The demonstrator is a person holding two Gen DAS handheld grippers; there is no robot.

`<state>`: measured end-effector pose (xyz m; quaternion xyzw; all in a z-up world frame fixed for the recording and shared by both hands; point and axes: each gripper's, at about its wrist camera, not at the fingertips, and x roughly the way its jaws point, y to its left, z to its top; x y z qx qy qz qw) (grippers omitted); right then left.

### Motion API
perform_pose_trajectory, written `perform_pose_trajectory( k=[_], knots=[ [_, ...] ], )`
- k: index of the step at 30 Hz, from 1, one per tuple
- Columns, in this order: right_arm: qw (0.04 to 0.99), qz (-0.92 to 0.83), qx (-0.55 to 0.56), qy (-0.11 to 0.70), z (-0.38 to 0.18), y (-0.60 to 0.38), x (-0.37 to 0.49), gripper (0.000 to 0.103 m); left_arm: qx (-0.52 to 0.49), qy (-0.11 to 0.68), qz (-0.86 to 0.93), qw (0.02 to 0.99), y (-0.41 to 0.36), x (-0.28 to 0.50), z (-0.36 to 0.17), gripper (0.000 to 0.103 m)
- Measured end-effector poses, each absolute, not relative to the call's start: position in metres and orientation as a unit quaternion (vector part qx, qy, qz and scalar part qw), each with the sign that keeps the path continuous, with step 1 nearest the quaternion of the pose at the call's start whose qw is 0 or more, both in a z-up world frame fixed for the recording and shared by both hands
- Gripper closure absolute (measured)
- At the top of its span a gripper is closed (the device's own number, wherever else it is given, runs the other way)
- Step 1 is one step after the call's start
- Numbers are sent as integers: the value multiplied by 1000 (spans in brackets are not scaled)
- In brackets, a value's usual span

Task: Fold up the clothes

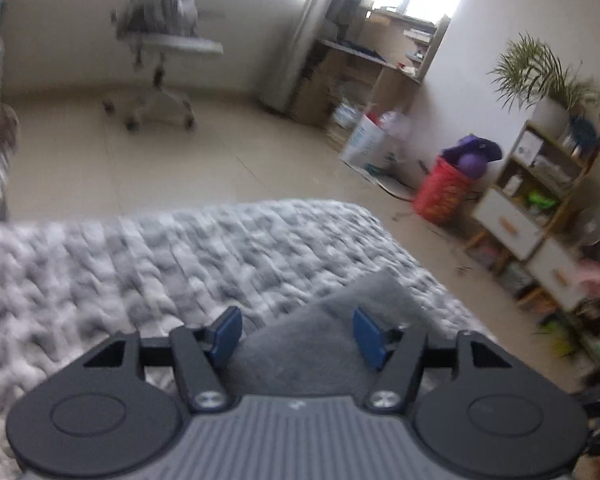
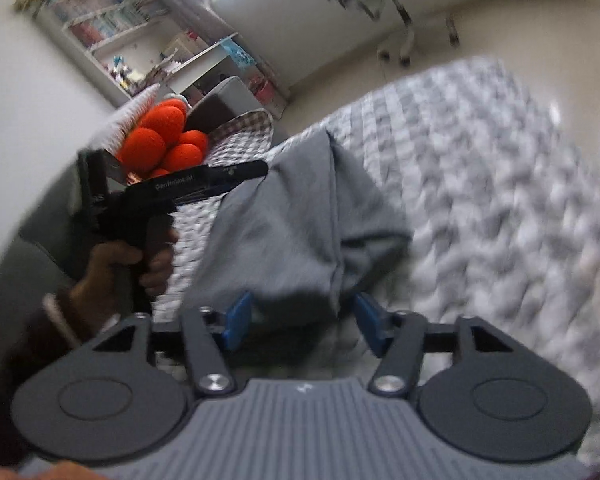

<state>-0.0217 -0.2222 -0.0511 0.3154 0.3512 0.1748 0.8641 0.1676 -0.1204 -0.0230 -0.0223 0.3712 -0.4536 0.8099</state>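
On the bed (image 2: 480, 200), the grey garment (image 2: 300, 220) lay between both grippers' spread fingers (image 2: 239, 320), unpinched, nearer the right gripper (image 2: 302, 322).

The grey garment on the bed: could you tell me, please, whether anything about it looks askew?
Yes. The grey fabric garment lies rumpled on the grey-and-white quilted bedspread, one thick fold bunched up and its edges slanting rather than squared. It looks half-folded, not neat.

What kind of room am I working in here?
Most likely a lived-in bedroom: a grey quilted bedspread with a grey garment on it, an office chair, and cluttered shelves.
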Motion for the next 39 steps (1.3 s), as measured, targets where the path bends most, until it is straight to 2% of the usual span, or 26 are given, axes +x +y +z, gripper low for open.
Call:
perform_pose_trajectory(
  k=[9, 10, 11, 12, 14, 16, 17, 22, 28, 31, 34, 36, 37, 38, 39],
  knots=[
    [817, 193, 421, 343, -66, -218, -14, 41, -93, 440, -460, 766, -115, 186, -51, 39],
    [819, 189, 421, 340, -66, -218, -15, 51, -90, 438, -459, 768, -115, 183, -52, 40],
    [820, 185, 421, 339, -66, -217, -14, 66, -86, 434, -456, 772, -115, 180, -52, 44],
    [820, 181, 423, 339, -68, -216, -12, 71, -87, 433, -452, 775, -114, 177, -53, 47],
    [813, 181, 439, 336, -70, -221, -11, 79, -99, 431, -441, 781, -110, 172, -54, 63],
    [809, 187, 452, 326, -65, -227, -12, 81, -131, 430, -426, 785, -101, 164, -56, 76],
    [810, 190, 453, 320, -61, -230, -12, 82, -148, 430, -417, 787, -95, 160, -57, 79],
    [820, 199, 445, 301, -32, -249, -11, 83, -161, 416, -385, 808, -79, 130, -48, 85],
    [827, 189, 421, 322, -11, -287, 20, 85, -152, 447, -380, 795, -73, 116, -39, 84],
    [837, 155, 410, 327, -15, -299, 33, 85, -136, 437, -381, 804, -76, 119, -36, 76],
    [848, 126, 396, 329, -24, -304, 35, 81, -131, 422, -389, 808, -77, 127, -31, 55],
    [849, 117, 394, 331, -30, -302, 31, 80, -129, 434, -395, 799, -80, 135, -35, 52],
    [850, 112, 393, 332, -31, -301, 28, 71, -128, 442, -397, 794, -82, 139, -37, 49],
    [853, 107, 391, 328, -32, -300, 24, 52, -127, 450, -399, 789, -84, 143, -40, 48],
    [857, 102, 390, 322, -32, -299, 19, 45, -126, 457, -401, 784, -86, 146, -42, 46]
  ],
)
